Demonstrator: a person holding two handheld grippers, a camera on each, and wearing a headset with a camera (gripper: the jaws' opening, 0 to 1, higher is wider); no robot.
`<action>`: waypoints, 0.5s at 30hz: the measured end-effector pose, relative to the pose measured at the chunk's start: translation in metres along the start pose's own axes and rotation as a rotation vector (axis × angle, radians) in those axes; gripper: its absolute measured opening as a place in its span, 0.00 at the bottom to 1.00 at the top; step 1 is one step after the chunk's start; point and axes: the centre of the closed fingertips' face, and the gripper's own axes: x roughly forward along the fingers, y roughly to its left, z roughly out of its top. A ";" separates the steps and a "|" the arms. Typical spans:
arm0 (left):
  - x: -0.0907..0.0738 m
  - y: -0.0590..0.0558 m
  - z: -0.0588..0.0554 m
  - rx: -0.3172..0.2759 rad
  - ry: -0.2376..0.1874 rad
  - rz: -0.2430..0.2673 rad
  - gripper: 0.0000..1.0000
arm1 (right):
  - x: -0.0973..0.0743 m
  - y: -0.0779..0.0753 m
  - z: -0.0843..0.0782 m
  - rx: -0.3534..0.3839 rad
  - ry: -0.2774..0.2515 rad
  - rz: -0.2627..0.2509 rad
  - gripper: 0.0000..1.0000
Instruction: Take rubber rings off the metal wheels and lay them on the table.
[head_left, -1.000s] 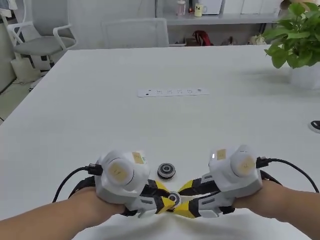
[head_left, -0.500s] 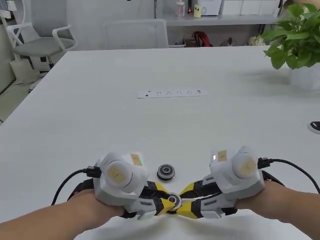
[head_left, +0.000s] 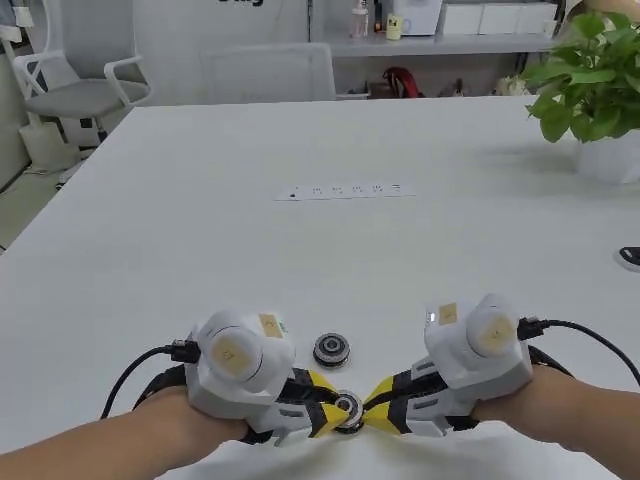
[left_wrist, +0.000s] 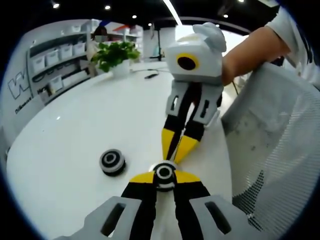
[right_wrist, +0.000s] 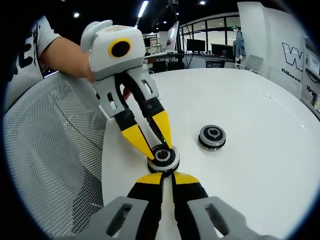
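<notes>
Left gripper (head_left: 323, 417) and right gripper (head_left: 376, 411), both narrow, pinch wheel (head_left: 347, 407) near spare wheel (head_left: 331, 348). Hold one side firm, peel rubber ring (right_wrist: 175, 159) slowly with the other.

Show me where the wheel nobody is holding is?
In the head view, the loose wheel sits on the table between the left gripper and right gripper, just beyond the held wheel.

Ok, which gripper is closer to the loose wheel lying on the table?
Left. The left gripper has the loose wheel right beside its housing; the right gripper is farther off, across the held wheel where both tips meet.
</notes>
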 end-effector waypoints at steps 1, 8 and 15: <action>0.000 0.000 0.000 0.000 0.000 0.001 0.13 | 0.000 -0.001 0.000 0.020 -0.002 -0.001 0.02; 0.000 0.000 0.000 0.000 -0.002 0.003 0.13 | 0.000 -0.003 -0.001 0.118 -0.005 -0.003 0.00; 0.000 0.000 0.000 0.004 0.000 0.007 0.13 | -0.001 -0.005 -0.001 0.235 -0.017 0.001 0.00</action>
